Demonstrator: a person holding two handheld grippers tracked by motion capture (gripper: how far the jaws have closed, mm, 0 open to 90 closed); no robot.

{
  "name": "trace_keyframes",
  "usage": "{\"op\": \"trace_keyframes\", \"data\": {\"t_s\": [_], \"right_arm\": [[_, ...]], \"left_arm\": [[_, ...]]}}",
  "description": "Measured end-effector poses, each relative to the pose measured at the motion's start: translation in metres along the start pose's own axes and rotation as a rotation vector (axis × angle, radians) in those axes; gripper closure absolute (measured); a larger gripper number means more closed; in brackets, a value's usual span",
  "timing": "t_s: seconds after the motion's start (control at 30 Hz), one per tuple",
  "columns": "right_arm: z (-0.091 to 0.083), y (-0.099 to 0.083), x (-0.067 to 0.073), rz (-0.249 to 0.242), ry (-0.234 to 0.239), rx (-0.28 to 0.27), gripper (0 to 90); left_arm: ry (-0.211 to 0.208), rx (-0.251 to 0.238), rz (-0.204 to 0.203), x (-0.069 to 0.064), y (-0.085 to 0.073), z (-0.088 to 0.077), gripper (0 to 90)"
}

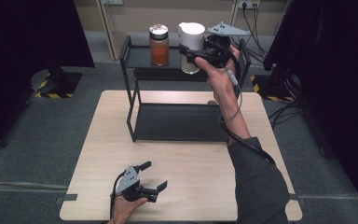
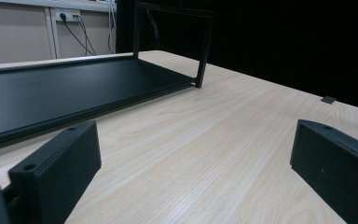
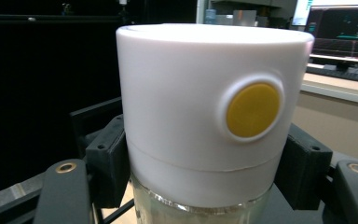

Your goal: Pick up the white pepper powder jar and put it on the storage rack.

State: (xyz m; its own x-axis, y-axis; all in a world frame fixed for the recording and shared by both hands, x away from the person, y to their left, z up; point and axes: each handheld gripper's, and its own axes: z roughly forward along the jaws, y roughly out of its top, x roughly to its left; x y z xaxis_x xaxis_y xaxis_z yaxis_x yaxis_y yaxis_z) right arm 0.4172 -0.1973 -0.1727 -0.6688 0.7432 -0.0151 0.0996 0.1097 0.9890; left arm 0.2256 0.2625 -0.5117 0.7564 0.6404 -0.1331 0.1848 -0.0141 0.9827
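I have the white-lidded jar [image 1: 190,44] clamped in my right tool [image 1: 189,55], the jaws pressing on either side just under its lid [image 3: 205,112]. The jar stands upright, long axis vertical, held over the right half of the rack's top shelf [image 1: 140,58], to the right of the orange-filled jar [image 1: 159,45] standing there. I cannot tell whether its base touches the shelf. The shelf lies straight below the jar, so I judge the coming move is a short vertical one. My left tool [image 1: 154,176] rests wide, holding nothing, on the near tabletop [image 1: 191,163], well apart from the rack.
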Motion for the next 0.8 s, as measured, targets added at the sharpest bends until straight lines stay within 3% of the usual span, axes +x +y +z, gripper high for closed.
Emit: {"op": "trace_keyframes", "data": {"t_s": [0.37, 0.5, 0.8], "right_arm": [[0.022, 0.006, -0.003, 0.004, -0.06, 0.002, 30.6], [0.029, 0.004, -0.006, 0.01, -0.075, 0.003, 30.6], [0.044, -0.005, -0.011, 0.009, -0.096, 0.005, 30.6]], "left_arm": [[-0.008, -0.003, 0.005, -0.001, 0.0, 0.0, 0.8], [-0.004, -0.006, 0.022, -0.002, 0.0, 0.0, 0.8], [-0.009, -0.007, 0.013, -0.002, 0.0, 0.0, 0.8]]}}
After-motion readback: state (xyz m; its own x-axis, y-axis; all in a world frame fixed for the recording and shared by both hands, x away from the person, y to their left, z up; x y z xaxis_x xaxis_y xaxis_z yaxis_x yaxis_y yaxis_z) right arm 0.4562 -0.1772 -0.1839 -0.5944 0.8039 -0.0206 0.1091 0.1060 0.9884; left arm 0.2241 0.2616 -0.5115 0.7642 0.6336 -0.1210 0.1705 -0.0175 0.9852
